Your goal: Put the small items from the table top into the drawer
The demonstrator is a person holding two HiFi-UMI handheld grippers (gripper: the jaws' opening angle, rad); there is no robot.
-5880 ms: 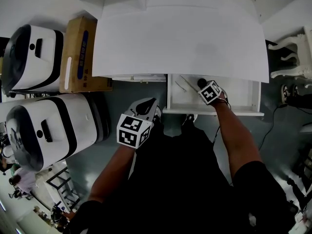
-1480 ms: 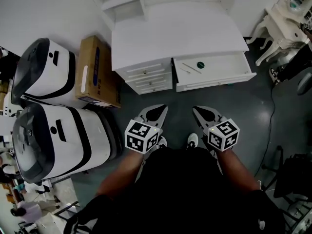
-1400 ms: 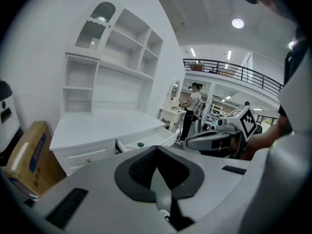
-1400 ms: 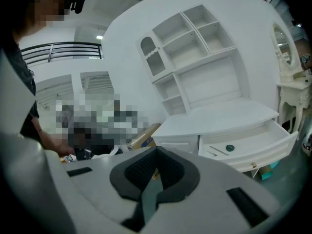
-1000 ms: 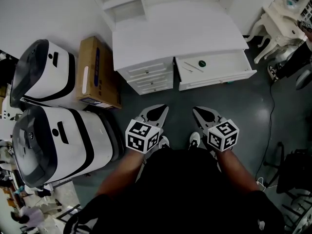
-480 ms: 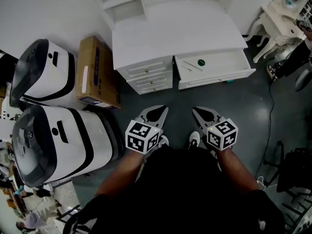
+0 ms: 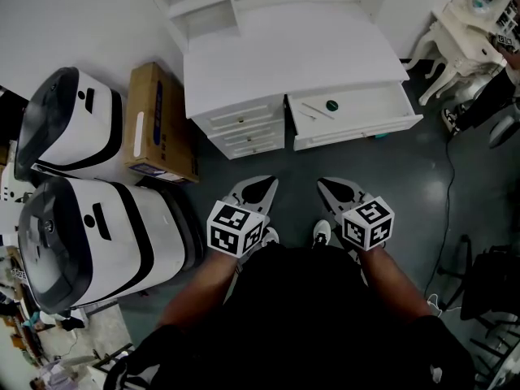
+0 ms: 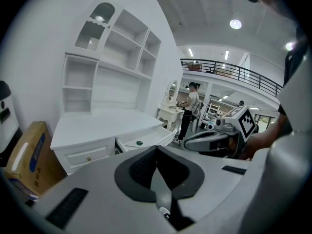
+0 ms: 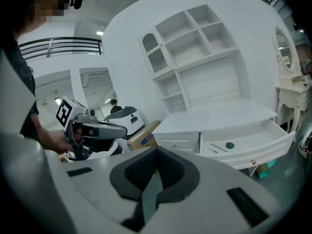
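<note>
Pulled back from the open white drawer (image 7: 357,127) since earlier: right gripper (image 7: 329,185), now well short of it, beside left gripper (image 7: 262,182); both sets of fingers closed flat, gripping nothing. Inside drawer: small dark-green round disc (image 7: 331,105). Likely next: push drawer front squarely shut.

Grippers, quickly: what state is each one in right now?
Left gripper: shut, nothing between its jaws.
Right gripper: shut, nothing between its jaws.
</note>
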